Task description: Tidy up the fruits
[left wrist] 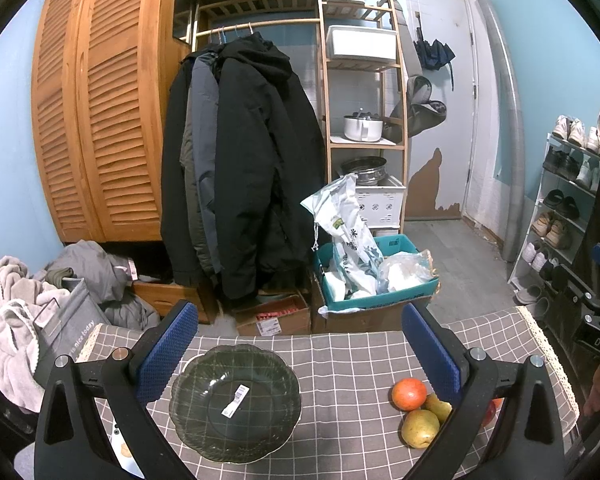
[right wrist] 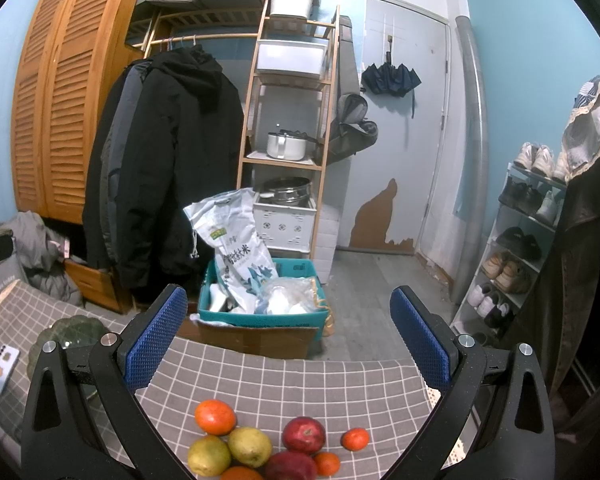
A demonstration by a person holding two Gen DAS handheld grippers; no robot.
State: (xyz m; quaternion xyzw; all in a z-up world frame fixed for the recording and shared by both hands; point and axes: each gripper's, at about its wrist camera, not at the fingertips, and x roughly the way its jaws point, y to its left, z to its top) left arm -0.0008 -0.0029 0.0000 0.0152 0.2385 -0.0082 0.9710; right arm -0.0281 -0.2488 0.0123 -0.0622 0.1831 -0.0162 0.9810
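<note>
1. On the surface (left wrist: 340, 360), covered by a grey cloth with a white grid, a dark smoked-glass bowl with a scalloped rim (left wrist: 236, 402) sat empty of fruit, a white barcode sticker (left wrist: 235, 400) lying on its bottom.
2. The left claw (left wrist: 300, 354) hung above that bowl with its blue-padded fingers (left wrist: 168, 354) spread wide apart, holding nothing.
3. To the bowl's right, well apart from it, the fruit lay in a loose cluster on the cloth.
4. In the right wrist view, the cluster showed a large orange (right wrist: 215, 417) at the back, two yellow-green pears (right wrist: 250, 446) touching just in front of it, and a red apple (right wrist: 304, 435) beside them.
5. A second red apple (right wrist: 291, 466) lay nearer the camera, with a small mandarin (right wrist: 327, 463) against it and another small mandarin (right wrist: 355, 439) slightly off to the right.
6. Part of one more orange fruit showed at the bottom edge of that view, mostly cut off.
7. The right claw (right wrist: 288, 336) hovered over the fruit, its blue pads (right wrist: 420, 340) also set wide apart and gripping nothing.
8. A white phone (right wrist: 1, 370) lay on the cloth near the bowl's far left side.
9. Beyond the surface's edge, a teal box (right wrist: 260, 304) holding a white rice sack (right wrist: 236, 244) stood on the floor.
</note>
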